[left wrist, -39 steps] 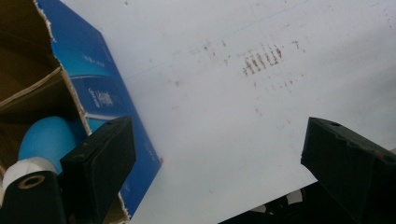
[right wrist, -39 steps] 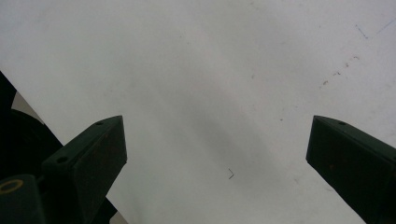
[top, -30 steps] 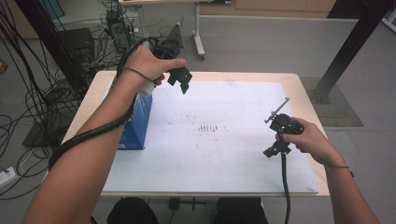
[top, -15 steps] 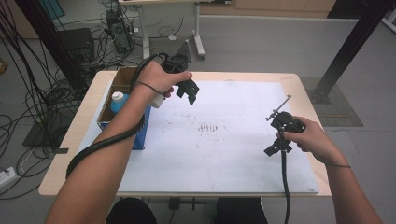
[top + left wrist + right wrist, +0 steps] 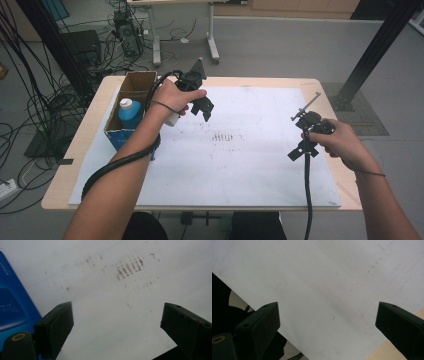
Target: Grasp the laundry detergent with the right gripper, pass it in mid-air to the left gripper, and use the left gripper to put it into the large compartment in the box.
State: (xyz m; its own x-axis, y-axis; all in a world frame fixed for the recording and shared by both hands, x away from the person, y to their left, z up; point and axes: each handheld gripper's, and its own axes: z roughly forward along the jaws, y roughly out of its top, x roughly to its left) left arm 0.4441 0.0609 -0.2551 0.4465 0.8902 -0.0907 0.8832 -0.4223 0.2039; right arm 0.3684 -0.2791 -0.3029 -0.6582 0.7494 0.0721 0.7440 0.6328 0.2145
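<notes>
My left gripper [image 5: 117, 327] holds its two black jaws wide apart at the bottom of the frame, nothing between them. Beyond them lies a white sheet [image 5: 100, 305], with brownish smudge marks [image 5: 128, 267] at upper centre. A blue box [image 5: 12, 302] fills the left edge.

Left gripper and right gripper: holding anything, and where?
Nothing. Left gripper and right gripper both have jaws wide apart, empty, over the white sheet.

Left tool [image 5: 204, 107] raised, jaws wide apart and empty; right tool [image 5: 302, 150] likewise, forearms outstretched.
</notes>
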